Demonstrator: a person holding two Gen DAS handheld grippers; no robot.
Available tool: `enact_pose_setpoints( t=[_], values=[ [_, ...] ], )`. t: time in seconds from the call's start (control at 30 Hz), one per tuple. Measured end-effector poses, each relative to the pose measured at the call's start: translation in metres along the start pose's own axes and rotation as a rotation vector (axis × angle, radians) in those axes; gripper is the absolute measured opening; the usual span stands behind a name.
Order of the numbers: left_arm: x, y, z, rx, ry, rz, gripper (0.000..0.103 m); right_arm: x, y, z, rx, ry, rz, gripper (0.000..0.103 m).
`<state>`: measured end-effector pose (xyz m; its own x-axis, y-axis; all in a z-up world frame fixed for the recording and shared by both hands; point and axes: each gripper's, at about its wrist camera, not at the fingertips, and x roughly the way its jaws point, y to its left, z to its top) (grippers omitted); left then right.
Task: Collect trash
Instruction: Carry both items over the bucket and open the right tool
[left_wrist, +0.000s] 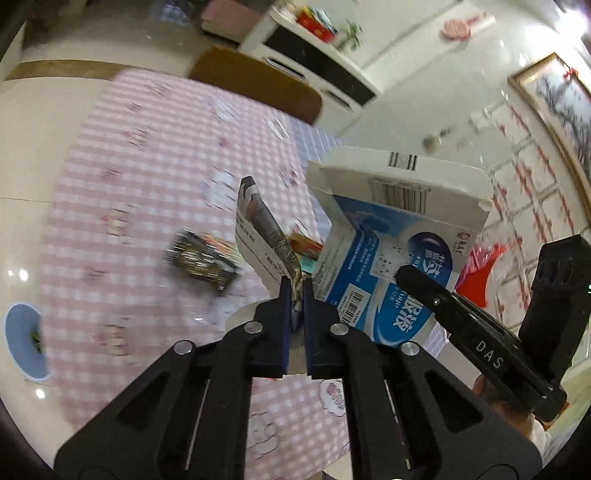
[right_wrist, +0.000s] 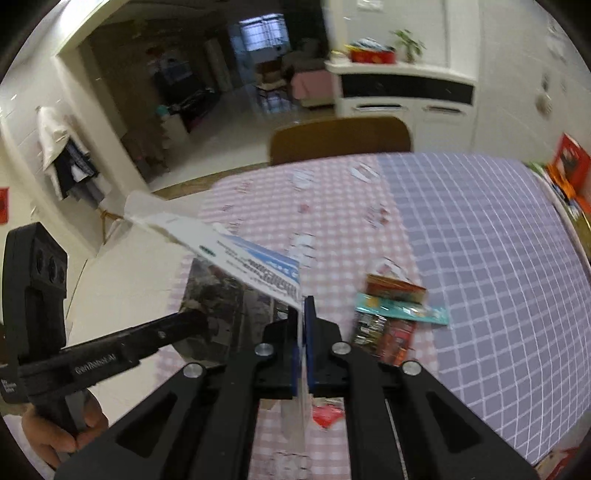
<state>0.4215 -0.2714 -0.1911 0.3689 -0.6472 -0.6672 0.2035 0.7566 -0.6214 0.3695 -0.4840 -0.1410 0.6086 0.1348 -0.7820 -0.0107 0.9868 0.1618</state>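
Blue-and-white cardboard, a flattened carton (left_wrist: 391, 236), is pinched at its lower edge by the right tool (right_wrist: 303, 332), whose two jaws are nearly closed on the thin board; it stands in the air above the table (right_wrist: 480, 229). In the right wrist view the same carton slants up and to the left from the jaws. The left tool (left_wrist: 295, 295) is also nearly closed, clamping one flattened grey-printed package (left_wrist: 258, 229) that rises from its jaws, next to the carton. Below, on the pink-checked half of the cloth, lies a small heap of wrappers (right_wrist: 391, 317): one red-orange, one teal, one dark, blurred by motion. The cloth's other half is lilac check. One brown chair (right_wrist: 340, 138) stands at the far edge of the table.
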Motion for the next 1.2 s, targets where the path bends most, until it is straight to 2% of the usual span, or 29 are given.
enact_pose_setpoints(
  t=[0.1,0.23,0.43,0.63,0.77,0.93,1.07,1.2],
  values=[
    [-0.048,0.035,0.003,-0.050,-0.058,0.005,0.006,-0.003,0.048,0.005,-0.044,-0.014,0.052,0.004],
    [-0.124,0.096,-0.008,-0.114,-0.132,0.090,0.006,0.009,0.128,0.004,-0.109,0.007,0.144,0.004],
    [-0.211,0.208,-0.038,-0.286,-0.186,0.245,0.006,0.065,0.265,-0.025,-0.206,0.136,0.284,0.004],
    [-0.271,0.305,-0.076,-0.432,-0.215,0.390,0.006,0.137,0.377,-0.072,-0.282,0.304,0.350,0.004],
    [-0.289,0.361,-0.097,-0.517,-0.212,0.460,0.006,0.188,0.437,-0.109,-0.338,0.402,0.333,0.004],
    [-0.289,0.423,-0.120,-0.621,-0.195,0.496,0.006,0.241,0.474,-0.146,-0.392,0.473,0.288,0.004],
    [-0.288,0.452,-0.135,-0.671,-0.183,0.503,0.006,0.277,0.500,-0.166,-0.413,0.497,0.265,0.004],
    [-0.283,0.470,-0.146,-0.699,-0.169,0.500,0.006,0.303,0.520,-0.183,-0.427,0.523,0.257,0.010]
  ],
)
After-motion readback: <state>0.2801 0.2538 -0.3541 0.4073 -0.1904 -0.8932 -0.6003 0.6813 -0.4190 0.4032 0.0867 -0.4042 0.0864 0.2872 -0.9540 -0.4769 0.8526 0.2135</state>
